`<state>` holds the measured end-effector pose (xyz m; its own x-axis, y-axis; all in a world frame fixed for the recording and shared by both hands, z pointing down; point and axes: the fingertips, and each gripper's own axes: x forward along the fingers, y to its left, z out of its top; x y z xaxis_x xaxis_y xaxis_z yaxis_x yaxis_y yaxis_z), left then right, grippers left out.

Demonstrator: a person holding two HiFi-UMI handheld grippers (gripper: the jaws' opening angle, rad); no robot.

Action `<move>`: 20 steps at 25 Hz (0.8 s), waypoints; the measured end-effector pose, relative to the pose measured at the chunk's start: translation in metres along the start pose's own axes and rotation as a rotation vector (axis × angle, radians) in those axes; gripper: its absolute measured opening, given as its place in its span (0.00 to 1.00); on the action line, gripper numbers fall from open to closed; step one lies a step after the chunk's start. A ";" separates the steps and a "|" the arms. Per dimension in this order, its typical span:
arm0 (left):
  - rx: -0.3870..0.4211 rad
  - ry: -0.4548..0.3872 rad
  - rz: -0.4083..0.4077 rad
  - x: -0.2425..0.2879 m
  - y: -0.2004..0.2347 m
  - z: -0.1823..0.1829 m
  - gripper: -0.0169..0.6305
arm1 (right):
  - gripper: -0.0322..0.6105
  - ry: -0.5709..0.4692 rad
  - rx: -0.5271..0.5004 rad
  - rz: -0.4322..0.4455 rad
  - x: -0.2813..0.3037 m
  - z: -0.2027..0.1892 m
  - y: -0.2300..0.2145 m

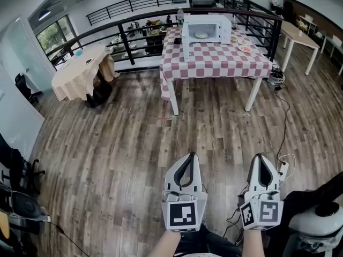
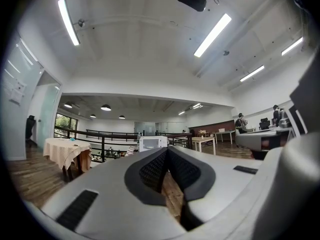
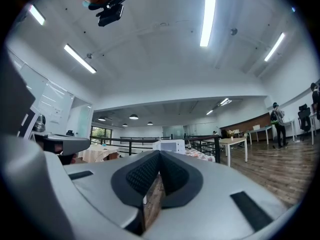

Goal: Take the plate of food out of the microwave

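the left gripper (image 1: 187, 158) and right gripper (image 1: 261, 158) are held side by side over the wood floor (image 1: 134, 143), well apart from the table (image 1: 214, 63). both point level toward it.

left gripper: jaws closed, tips touching, nothing between them. right gripper: jaws closed, tips touching, nothing between them.

the table carries a red-and-white checked cloth. the microwave (image 1: 208, 30) stands at its far edge, nearer the left corner. its door (image 1: 185, 43) is open, swung toward the near side. the plate (image 1: 201, 35) sits inside the microwave. two small plates (image 1: 245, 48) lie near the table's right edge, beside the microwave.

a black railing (image 1: 134, 31) runs behind the table. a round table (image 1: 80, 68) with a beige cloth stands to the left.
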<state>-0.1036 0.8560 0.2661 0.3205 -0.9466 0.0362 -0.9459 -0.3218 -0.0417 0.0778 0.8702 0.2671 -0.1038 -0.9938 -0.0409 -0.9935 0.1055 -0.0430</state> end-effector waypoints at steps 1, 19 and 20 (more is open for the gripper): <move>0.001 0.002 0.002 0.003 0.000 -0.001 0.07 | 0.05 0.003 0.002 0.001 0.003 -0.002 -0.002; -0.027 0.004 -0.018 0.155 0.059 -0.002 0.07 | 0.05 0.033 -0.002 0.000 0.159 -0.014 -0.006; -0.023 0.000 -0.021 0.164 0.064 0.000 0.07 | 0.05 0.032 -0.002 -0.002 0.170 -0.013 -0.005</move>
<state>-0.1114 0.6797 0.2695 0.3403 -0.9396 0.0371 -0.9399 -0.3411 -0.0180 0.0645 0.7002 0.2735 -0.1032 -0.9946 -0.0087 -0.9938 0.1034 -0.0415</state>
